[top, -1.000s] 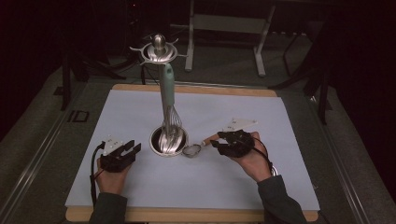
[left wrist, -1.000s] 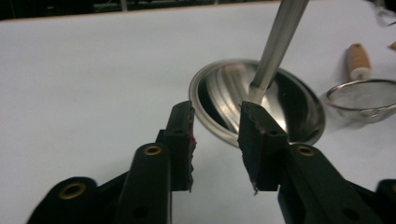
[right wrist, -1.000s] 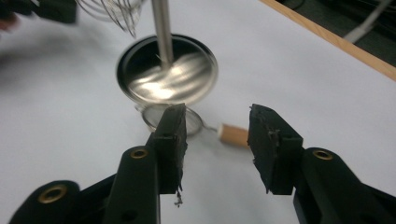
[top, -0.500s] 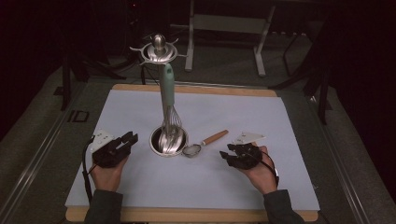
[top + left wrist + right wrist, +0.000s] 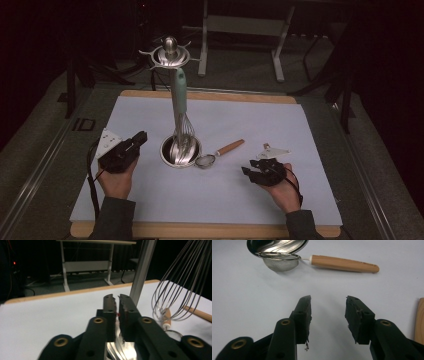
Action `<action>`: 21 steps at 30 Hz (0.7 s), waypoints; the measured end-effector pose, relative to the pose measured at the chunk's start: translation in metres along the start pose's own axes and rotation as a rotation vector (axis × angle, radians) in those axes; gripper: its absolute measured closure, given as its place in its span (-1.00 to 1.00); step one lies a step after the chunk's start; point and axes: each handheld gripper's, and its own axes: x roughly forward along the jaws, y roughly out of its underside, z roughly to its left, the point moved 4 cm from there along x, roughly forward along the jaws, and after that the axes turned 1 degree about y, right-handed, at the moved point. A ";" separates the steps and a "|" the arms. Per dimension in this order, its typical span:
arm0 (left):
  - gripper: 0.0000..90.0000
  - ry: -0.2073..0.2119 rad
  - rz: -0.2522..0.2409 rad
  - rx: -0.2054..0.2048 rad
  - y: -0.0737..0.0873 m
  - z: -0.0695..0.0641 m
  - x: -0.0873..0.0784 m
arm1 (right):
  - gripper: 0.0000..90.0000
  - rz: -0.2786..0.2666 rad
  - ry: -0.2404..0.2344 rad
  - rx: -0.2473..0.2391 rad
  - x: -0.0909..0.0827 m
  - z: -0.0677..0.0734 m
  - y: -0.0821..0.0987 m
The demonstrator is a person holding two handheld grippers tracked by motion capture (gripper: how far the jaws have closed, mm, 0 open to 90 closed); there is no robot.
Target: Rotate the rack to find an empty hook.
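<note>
The small strainer (image 5: 205, 161) lay on the white desk (image 5: 300, 125), its mesh bowl touching the rim of the round steel base (image 5: 168, 155) of the utensil stand (image 5: 170, 55) and its wooden handle (image 5: 230, 147) pointing away toward the far right. In the right gripper view the strainer (image 5: 280, 261) sat ahead of the jaws with its rim leaning against the base (image 5: 277, 246), the handle (image 5: 344, 263) stretched out to the right. A whisk (image 5: 181, 117) with a pale green grip hung from the stand's top ring, its wires reaching down into the base.

The right gripper (image 5: 260, 172) rested low over the desk, near the strainer but apart from it, its jaws standing open with nothing between them (image 5: 328, 315). The left gripper (image 5: 131, 146) was held on the other side of the base, raised off the desk and pointing toward the stand. Its jaws had just been closing and stood almost together, a thin slit left and nothing in it (image 5: 117, 311); past them rose the stand's post (image 5: 142, 272) and the whisk's wires (image 5: 180, 282).
</note>
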 end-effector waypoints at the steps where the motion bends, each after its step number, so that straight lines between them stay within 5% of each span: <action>1: 0.95 0.014 -0.011 -0.001 -0.004 -0.001 0.000 | 0.25 0.002 -0.001 0.002 0.001 0.000 0.001; 11: 0.99 0.073 -0.162 -0.023 -0.051 -0.011 -0.009 | 0.23 0.014 0.020 0.006 -0.001 -0.004 0.009; 16: 0.99 0.083 -0.210 0.021 -0.074 -0.019 -0.013 | 0.22 0.016 0.020 0.013 -0.002 -0.006 0.011; 21: 0.99 0.077 -0.282 0.106 -0.097 -0.031 -0.018 | 0.21 0.025 0.017 0.010 0.001 -0.005 0.013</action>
